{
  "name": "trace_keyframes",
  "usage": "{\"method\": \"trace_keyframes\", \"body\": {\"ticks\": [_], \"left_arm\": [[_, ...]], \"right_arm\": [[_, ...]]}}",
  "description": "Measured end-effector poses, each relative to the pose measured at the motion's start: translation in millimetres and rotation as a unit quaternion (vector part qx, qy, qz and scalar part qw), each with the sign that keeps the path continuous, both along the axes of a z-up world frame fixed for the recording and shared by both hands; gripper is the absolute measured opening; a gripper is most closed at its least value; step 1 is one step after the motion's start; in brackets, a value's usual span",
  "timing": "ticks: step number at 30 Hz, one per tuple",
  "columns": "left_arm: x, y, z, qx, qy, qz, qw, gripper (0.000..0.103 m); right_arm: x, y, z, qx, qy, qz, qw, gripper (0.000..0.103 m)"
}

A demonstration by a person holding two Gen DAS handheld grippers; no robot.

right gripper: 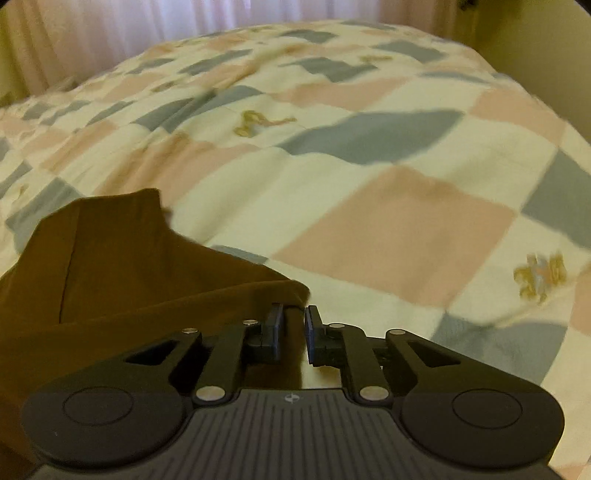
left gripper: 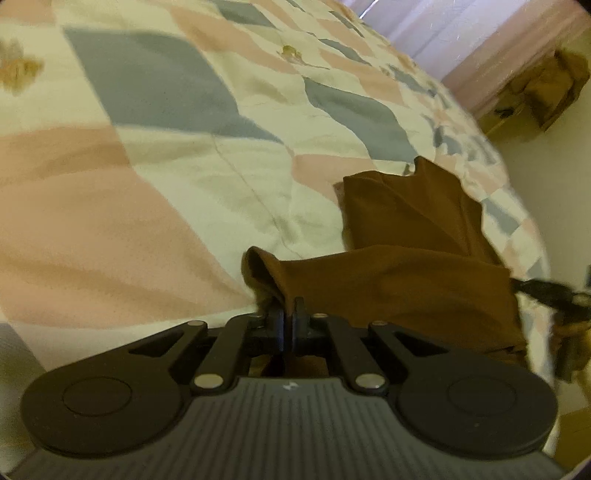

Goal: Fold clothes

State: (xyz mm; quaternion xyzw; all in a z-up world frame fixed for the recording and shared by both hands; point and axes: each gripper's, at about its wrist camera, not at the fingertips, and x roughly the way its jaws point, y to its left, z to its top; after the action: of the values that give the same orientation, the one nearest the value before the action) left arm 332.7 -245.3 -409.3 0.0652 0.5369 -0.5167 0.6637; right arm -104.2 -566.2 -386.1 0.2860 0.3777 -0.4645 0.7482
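Note:
A brown garment (left gripper: 406, 288) lies partly on a checked quilt, with its near edge lifted. My left gripper (left gripper: 290, 310) is shut on a bunched corner of that edge. In the right wrist view the same brown garment (right gripper: 129, 266) spreads to the left, and its other corner runs between the fingers of my right gripper (right gripper: 293, 314). Those jaws stand narrowly apart with cloth pinched in the gap. The right gripper (left gripper: 554, 291) also shows blurred at the right edge of the left wrist view, holding the cloth's far end.
The quilt (right gripper: 369, 221) of pink, grey and cream squares covers the whole bed. Pale curtains (right gripper: 147, 26) hang behind it. A brownish bundle (left gripper: 554, 85) sits on a low wooden stand by the wall beyond the bed's edge.

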Motion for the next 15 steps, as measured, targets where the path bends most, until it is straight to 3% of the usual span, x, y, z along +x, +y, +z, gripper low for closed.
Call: {"method": "trace_keyframes", "body": {"ticks": [2, 7, 9, 10, 11, 12, 15], "left_arm": [[-8.1, -5.6, 20.9, 0.009, -0.025, -0.001, 0.9996, 0.001], [-70.0, -36.8, 90.2, -0.064, -0.068, -0.040, 0.9949, 0.001], [-106.5, -60.1, 91.9, -0.080, -0.073, -0.080, 0.9908, 0.002], [-122.5, -73.0, 82.7, -0.076, -0.056, -0.094, 0.9910, 0.003], [-138.2, -86.0, 72.7, -0.071, -0.037, -0.107, 0.9910, 0.007], [-153.5, -98.6, 55.2, -0.061, -0.006, -0.123, 0.9905, 0.021], [-186.0, -115.4, 22.6, -0.027, 0.020, -0.143, 0.9892, 0.022]], "right_arm": [[-11.2, 12.0, 13.4, -0.005, -0.033, -0.016, 0.999, 0.014], [-40.0, 45.0, 45.6, -0.011, -0.109, -0.050, 0.993, 0.017], [-49.8, 57.1, 53.1, 0.003, -0.127, -0.059, 0.990, 0.019], [-54.1, 62.1, 53.9, 0.012, -0.136, -0.063, 0.989, 0.020], [-56.1, 65.5, 54.5, 0.020, -0.140, -0.065, 0.988, 0.020], [-57.8, 68.6, 55.1, 0.027, -0.143, -0.067, 0.987, 0.021], [-59.6, 79.9, 49.3, 0.050, -0.142, -0.067, 0.986, 0.026]]}}
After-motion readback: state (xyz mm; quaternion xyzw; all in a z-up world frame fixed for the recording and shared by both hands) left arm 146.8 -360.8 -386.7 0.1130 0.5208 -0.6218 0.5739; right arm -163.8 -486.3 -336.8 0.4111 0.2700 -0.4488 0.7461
